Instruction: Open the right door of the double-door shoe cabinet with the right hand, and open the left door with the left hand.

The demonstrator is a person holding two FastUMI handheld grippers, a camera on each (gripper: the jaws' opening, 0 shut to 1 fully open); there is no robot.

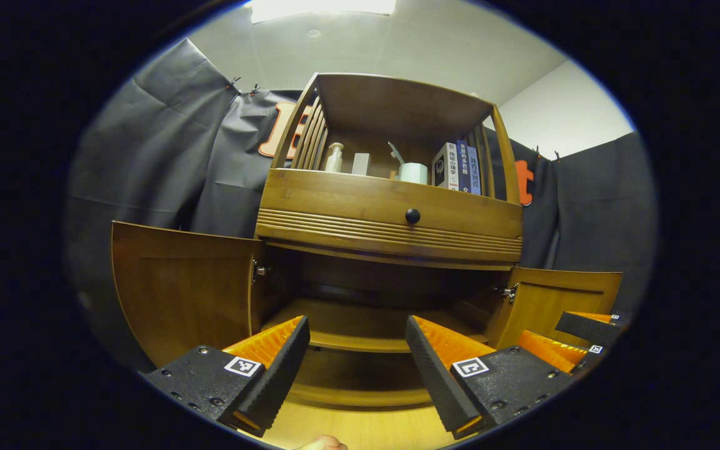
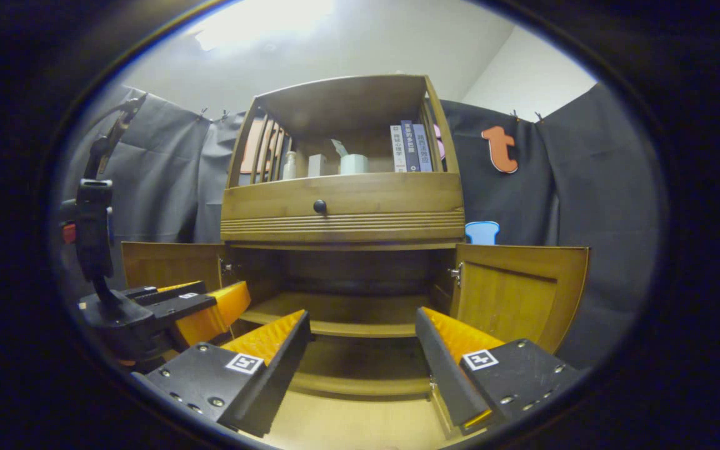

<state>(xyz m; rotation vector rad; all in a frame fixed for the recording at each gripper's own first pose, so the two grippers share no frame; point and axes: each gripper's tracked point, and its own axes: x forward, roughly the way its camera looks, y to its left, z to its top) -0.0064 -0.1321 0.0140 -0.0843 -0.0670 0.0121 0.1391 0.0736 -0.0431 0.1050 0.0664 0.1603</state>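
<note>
I see both doors swung wide, the left door point(image 1: 179, 287) outboard of my left gripper point(image 1: 354, 350) and the right door point(image 2: 519, 294) outboard of my right gripper point(image 2: 360, 344), both with fingers spread, empty, facing the cabinet interior.

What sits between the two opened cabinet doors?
The open lower compartment with its shelf, between left door and right door, in the right gripper view.
</note>
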